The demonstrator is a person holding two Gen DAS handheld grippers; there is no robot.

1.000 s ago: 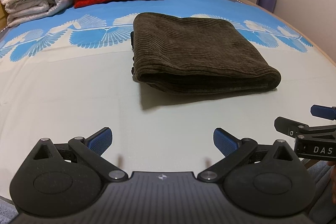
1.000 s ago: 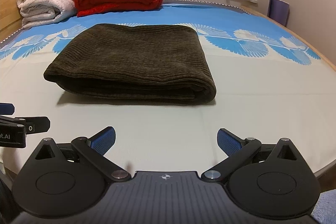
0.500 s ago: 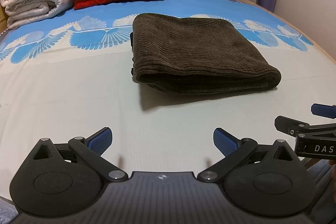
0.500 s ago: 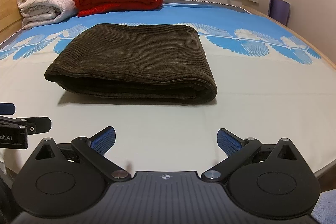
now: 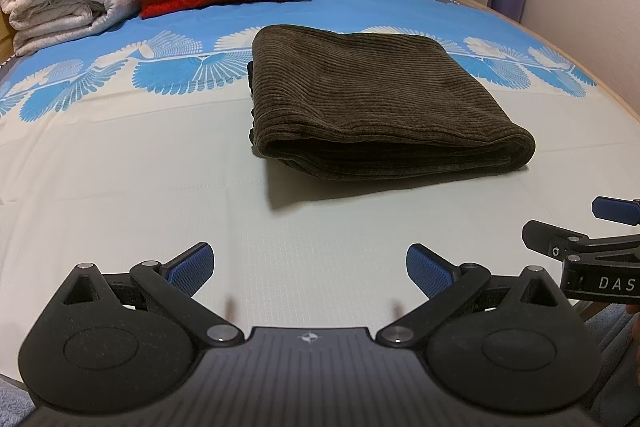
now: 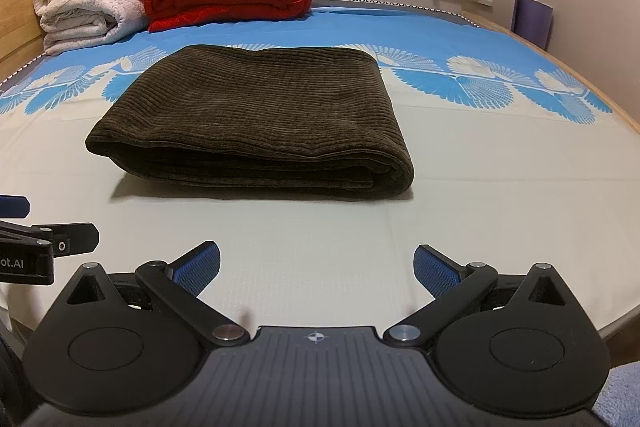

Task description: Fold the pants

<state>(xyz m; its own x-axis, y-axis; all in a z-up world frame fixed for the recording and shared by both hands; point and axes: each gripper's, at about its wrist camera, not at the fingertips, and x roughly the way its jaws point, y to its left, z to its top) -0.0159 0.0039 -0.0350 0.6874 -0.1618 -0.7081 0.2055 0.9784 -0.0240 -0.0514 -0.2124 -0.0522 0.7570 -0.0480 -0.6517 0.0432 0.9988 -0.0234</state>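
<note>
Pants (image 5: 372, 103): one folded bundle; two grippers, left gripper (image 5: 310, 267) and right gripper (image 6: 316, 267), spread wide.

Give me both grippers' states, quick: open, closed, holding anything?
Left gripper: open, holding nothing, short of the folded brown pants.
Right gripper: open, holding nothing, also short of the pants.

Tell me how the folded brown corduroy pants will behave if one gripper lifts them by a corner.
The pants would probably sag and unfold: they lie as loose stacked layers with an open edge facing the grippers. The thick ribbed cloth looks fairly heavy for its size, and likely grippy rather than slippery. Both the left gripper and right gripper are open, clear of it.
</note>
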